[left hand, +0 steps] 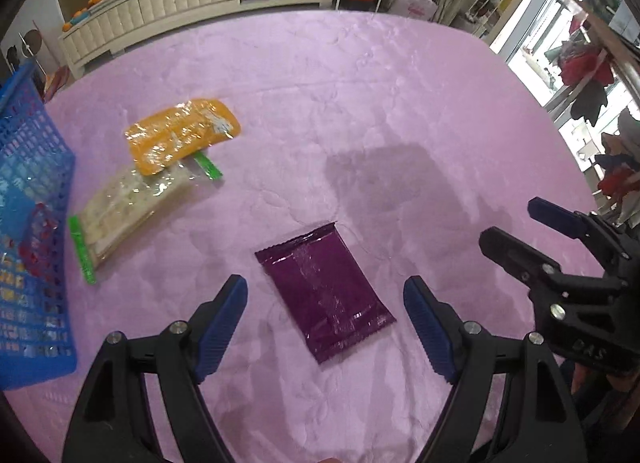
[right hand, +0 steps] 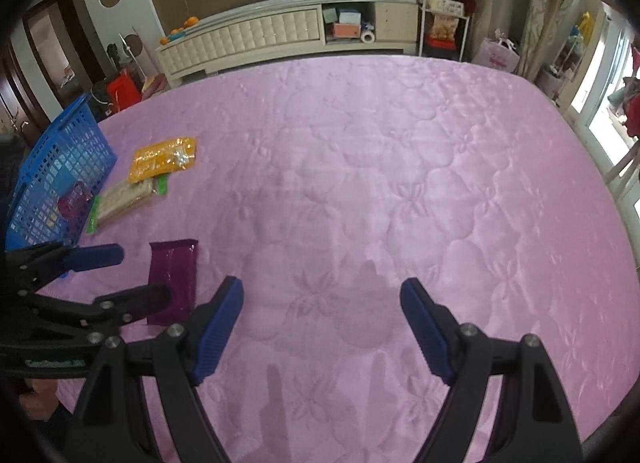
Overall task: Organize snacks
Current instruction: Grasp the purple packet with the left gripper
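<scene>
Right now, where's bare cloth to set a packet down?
Bare: the pink cloth right of the purple packet, out to the far edge. Crowded: left side, where the orange packet overlaps the clear one beside the blue basket.

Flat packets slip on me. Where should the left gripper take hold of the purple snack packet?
Probably across its width: the purple snack packet lies flat between the open left gripper fingers. Come from above, near end, and pinch its long side edges.

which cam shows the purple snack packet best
The left wrist view: the purple packet lies whole and close, framed by the open left gripper. In the right wrist view the purple packet is small, at the left, its lower part hidden behind the left gripper's finger.
</scene>
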{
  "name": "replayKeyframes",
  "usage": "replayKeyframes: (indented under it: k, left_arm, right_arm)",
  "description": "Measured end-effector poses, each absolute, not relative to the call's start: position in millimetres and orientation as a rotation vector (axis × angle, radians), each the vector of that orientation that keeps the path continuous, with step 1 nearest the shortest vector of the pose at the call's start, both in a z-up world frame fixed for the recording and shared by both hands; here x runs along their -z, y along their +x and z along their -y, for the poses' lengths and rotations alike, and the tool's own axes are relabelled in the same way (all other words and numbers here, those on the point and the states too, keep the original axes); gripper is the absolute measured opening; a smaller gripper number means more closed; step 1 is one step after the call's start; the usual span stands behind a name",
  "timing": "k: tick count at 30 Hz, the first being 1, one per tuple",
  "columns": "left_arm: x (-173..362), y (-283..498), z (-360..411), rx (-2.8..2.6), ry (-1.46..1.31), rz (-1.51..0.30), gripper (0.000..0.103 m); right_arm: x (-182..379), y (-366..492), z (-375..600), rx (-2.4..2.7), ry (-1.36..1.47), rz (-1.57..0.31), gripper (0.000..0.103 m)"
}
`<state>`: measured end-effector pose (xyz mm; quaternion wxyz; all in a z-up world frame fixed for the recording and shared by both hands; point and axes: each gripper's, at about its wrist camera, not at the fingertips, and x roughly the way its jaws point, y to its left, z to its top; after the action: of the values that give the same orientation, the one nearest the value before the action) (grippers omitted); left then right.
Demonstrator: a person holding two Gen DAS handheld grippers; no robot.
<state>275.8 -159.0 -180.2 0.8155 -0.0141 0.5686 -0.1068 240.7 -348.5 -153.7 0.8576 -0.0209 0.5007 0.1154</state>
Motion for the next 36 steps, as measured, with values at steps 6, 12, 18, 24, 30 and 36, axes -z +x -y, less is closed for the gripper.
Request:
replayKeyframes:
  k: [6, 12, 18, 24, 30, 36]
  left_arm:
    - [201.7, 282.3, 159.1, 0.167, -0.025, -1.242, 0.079]
    - [200.3, 285.7, 172.2, 0.132, 0.044, -1.24, 0.079]
    - [196.2, 293.0, 179.0, 0.094, 0.048, -1.264, 0.073]
    - [189.6, 288.1, 188.3, 0.129, 0.062, -1.251, 0.053]
    - [183.8, 268.0, 174.1, 0.163, 0.029, -1.24, 0.053]
    - [161.2, 248.7, 143.9, 0.198, 0.029, -1.167, 0.053]
  right_arm:
    - [157.2, 244.0, 347.3, -0.227, -0.069, -1.048, 0.084]
    - [162.3, 241.5, 333.3, -0.247, -0.14, -1.044, 0.084]
    - [164.6, 241.5, 337.7, -0.239, -0.123, -1.059, 0.084]
    - [166.9, 242.8, 343.0, -0.235, -0.069, -1.077, 0.084]
    - [168.1, 240.4, 338.8, -0.236, -0.082, -1.08, 0.084]
    - [157.5, 230.8, 318.5, -0.314, -0.063, -1.054, 0.084]
